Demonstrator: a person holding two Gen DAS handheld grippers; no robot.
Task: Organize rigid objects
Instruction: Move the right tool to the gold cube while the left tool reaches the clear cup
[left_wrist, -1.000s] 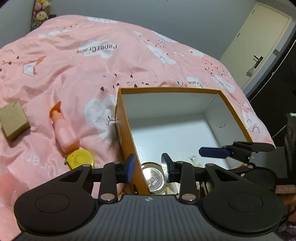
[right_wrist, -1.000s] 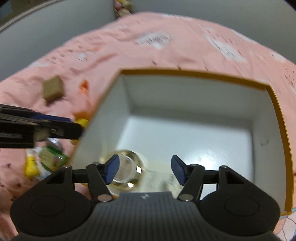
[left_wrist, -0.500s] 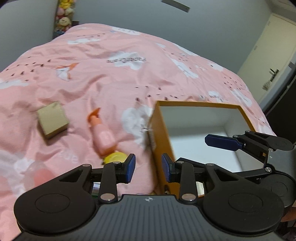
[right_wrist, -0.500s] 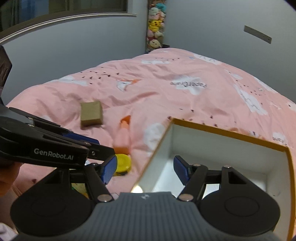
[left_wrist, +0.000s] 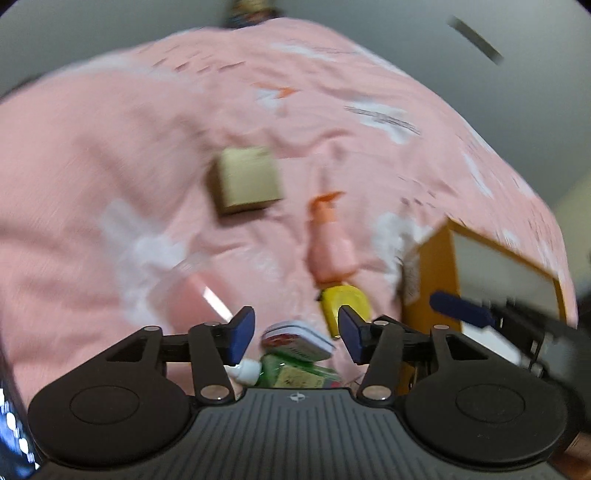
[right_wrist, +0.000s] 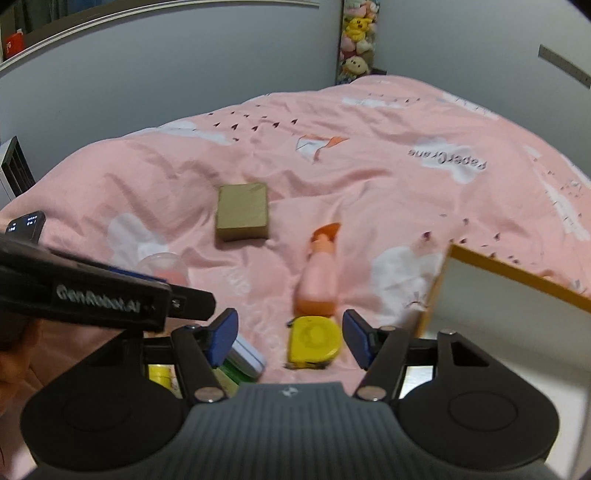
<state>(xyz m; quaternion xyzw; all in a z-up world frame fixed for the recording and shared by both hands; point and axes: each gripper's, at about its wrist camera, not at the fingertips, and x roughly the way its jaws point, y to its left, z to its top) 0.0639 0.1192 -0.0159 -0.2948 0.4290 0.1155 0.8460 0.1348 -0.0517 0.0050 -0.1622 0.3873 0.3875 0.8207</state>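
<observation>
Reaching for the next item looks like the step in hand. Left gripper, jaws opening and holding nothing, hangs over a small white-lidded tin low in the frame. Right gripper, jaws wide but closing and empty, frames a yellow tape measure at lower centre, with a pink bottle just above it and a brown box higher up. Next comes descending onto one piece, then carrying it to the orange box at the right edge. Bedspread print reads "PaperCrane"; the left gripper's side reads "GenRobot.AI".
</observation>
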